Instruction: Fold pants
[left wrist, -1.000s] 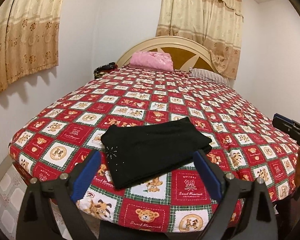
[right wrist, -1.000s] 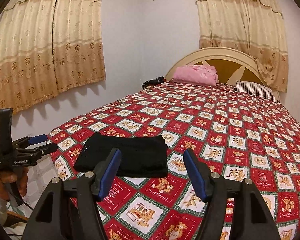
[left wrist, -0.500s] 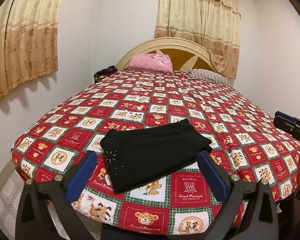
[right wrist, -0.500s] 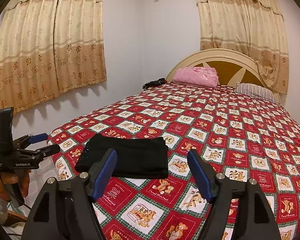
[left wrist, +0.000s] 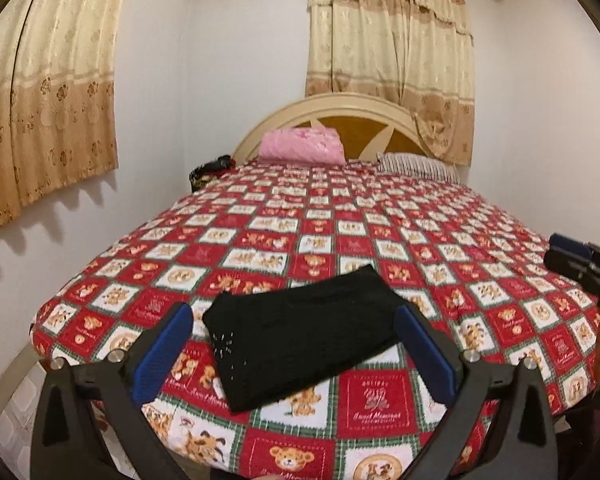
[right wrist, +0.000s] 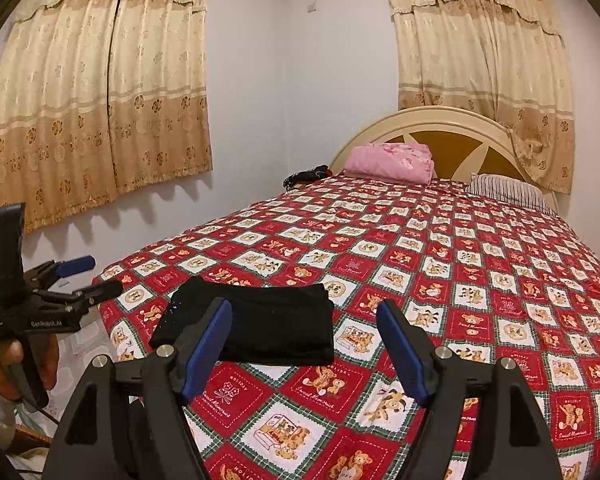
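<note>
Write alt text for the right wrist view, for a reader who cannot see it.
Black pants lie folded in a flat rectangle near the foot of a bed with a red teddy-bear quilt. The right gripper hangs open and empty in front of them; the left gripper, held in a hand, hangs beside the bed.

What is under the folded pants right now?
The pants lie flat on the teddy-bear quilt near the bed's foot corner. Only quilt shows around them; whatever lies directly beneath is covered.

White-walled bedroom: bed (left wrist: 380, 240) with red teddy-bear quilt, arched cream headboard (right wrist: 440, 120), gold curtains (right wrist: 100, 100) at both windows
</note>
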`<state>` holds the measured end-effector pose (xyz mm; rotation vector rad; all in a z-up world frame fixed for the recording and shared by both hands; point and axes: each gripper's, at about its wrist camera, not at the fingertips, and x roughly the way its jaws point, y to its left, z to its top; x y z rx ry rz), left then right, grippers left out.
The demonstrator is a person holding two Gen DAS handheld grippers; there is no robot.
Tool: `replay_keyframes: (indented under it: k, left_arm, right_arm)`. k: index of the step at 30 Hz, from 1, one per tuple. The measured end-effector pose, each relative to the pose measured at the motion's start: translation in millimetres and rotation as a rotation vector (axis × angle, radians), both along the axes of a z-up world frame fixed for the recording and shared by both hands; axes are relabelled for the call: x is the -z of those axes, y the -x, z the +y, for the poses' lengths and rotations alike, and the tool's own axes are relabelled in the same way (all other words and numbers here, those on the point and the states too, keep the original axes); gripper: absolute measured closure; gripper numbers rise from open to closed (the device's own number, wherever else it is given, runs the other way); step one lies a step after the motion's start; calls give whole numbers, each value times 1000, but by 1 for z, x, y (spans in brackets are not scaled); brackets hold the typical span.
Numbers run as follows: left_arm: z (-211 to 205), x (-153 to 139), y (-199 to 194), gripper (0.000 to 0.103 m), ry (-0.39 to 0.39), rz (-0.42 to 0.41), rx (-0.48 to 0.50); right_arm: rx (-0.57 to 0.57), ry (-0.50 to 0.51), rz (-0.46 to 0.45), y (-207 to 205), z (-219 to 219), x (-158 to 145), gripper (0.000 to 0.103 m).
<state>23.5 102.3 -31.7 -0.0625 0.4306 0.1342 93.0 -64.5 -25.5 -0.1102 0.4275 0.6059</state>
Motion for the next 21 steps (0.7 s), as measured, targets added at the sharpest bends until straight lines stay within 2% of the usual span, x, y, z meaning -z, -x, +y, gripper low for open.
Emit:
replay_keyframes:
  k: [8,12,21]
  left_arm:
    - [-2,1,-6,0,-29,5,-54]
    - [0,5,-6,0,-25,13,-69]
    - [7,9,-3,0,-6,-8,-66]
  right_arm:
    - [2,-8,-19,4,-2,-3,27]
    - [0,3,-36,6,2,-4,27]
    - [-8,20,-13,3,8,4,26]
